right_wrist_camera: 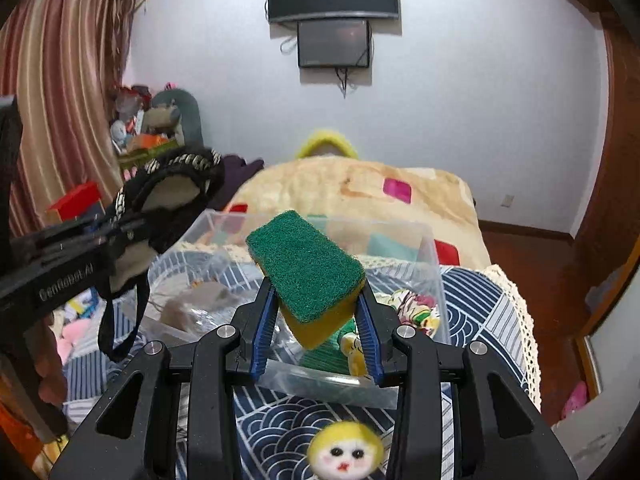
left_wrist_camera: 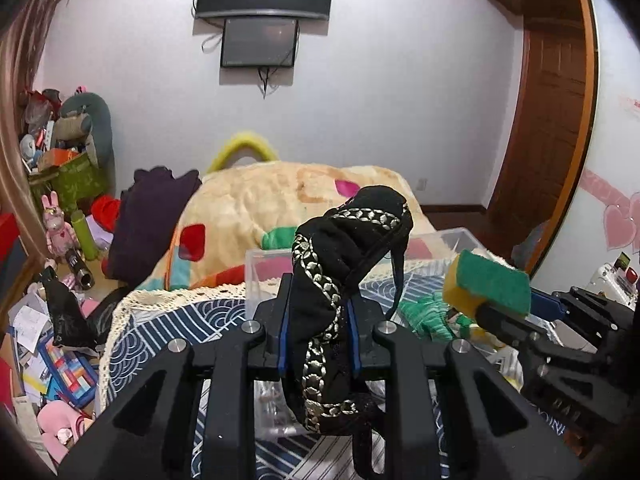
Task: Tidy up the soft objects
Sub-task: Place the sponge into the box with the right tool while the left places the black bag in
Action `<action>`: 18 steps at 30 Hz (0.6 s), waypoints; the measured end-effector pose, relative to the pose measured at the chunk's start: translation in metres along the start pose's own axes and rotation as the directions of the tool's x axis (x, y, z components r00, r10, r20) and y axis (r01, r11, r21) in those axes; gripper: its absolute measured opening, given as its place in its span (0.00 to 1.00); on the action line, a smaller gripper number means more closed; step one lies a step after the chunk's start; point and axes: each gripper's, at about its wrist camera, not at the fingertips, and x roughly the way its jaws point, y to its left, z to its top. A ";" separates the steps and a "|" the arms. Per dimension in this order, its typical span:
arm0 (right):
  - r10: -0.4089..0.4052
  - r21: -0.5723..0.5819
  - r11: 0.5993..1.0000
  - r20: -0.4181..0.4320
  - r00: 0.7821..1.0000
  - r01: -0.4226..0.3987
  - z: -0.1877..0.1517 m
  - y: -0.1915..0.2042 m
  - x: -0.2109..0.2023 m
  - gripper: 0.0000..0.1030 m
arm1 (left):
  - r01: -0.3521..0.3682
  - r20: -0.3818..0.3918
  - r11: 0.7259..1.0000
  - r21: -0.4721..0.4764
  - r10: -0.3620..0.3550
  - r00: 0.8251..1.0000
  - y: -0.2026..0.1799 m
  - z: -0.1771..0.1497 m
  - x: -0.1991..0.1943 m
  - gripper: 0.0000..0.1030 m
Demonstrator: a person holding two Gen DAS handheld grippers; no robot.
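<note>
Your left claw [left_wrist_camera: 318, 320] is squeezed shut on a black cloth piece [left_wrist_camera: 340, 276] with a shiny gold braid trim. The cloth sticks up between the blue pads, and a thin black strap hangs down from it. Your right claw [right_wrist_camera: 316, 328] is squeezed shut on a sponge [right_wrist_camera: 306, 266], green and rough on top and yellow below. The sponge sits tilted between the fingers.

Both claws are up in the air over a clear plastic box [right_wrist_camera: 434, 280]. The box sits on a blue cloth with white wave lines [right_wrist_camera: 480, 300] and a lace edge, spread on the bed. Inside the box you can see some soft colorful things and a grey fuzzy lump [right_wrist_camera: 200, 300].

A little felt face with yellow hair [right_wrist_camera: 346, 452] lies on the blue cloth, just below your right claw.

White letters on the side of your left claw look like "CenRobot.AI" [right_wrist_camera: 66, 278]. They are a bit blurry.
</note>
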 end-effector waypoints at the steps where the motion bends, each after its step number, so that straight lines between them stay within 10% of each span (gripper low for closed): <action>1: -0.006 -0.007 1.000 -0.009 1.000 0.006 0.000 0.000 0.003 0.34 | 0.002 -0.018 1.000 0.005 -0.001 1.000 0.000 0.000 0.007 0.21; 11: -0.031 -0.047 0.999 -0.110 0.993 0.026 0.003 0.000 0.026 0.34 | -0.020 -0.146 0.998 0.065 0.029 0.989 -0.011 -0.015 0.048 0.22; 18: -0.057 -0.104 0.994 -0.123 0.991 0.044 -0.003 0.006 0.027 0.35 | -0.015 -0.152 0.993 0.113 0.032 0.988 -0.017 -0.018 0.042 0.50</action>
